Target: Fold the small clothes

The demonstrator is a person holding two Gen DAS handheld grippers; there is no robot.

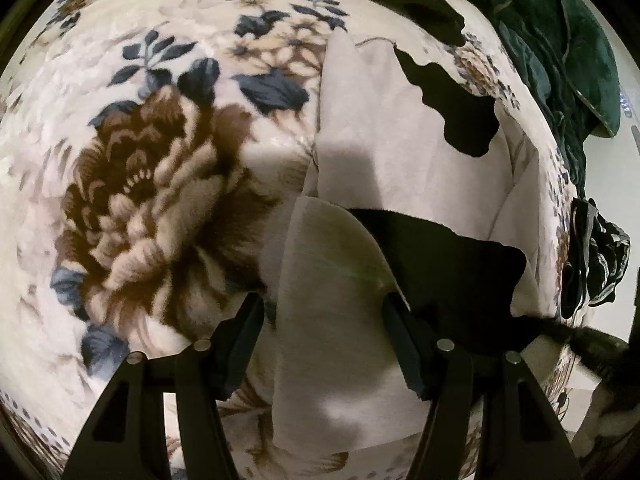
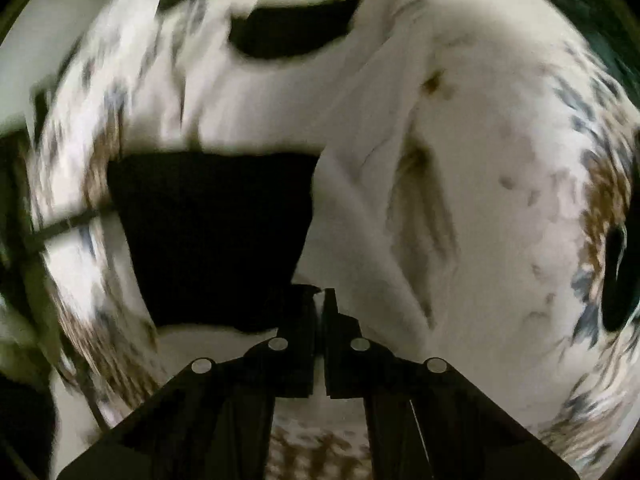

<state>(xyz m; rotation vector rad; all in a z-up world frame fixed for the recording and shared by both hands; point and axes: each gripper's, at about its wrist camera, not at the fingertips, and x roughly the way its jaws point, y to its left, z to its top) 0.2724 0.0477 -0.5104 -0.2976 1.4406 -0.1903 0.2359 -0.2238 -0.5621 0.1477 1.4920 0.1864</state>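
A white garment (image 1: 332, 280) is seen between the spread fingers of the left gripper (image 1: 324, 320) at lower centre, while the right gripper (image 2: 322, 296) is closed on a garment edge.

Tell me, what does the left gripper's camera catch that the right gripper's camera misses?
Only the left view shows the big brown flower printed on the blanket, a dark green cloth at the far edge, and the left gripper with its jaws wide apart over a white fold. Only the right view, which is motion-blurred, shows the right gripper with jaws nearly together on the garment's edge. Both show the white and black garment lying on the floral blanket.
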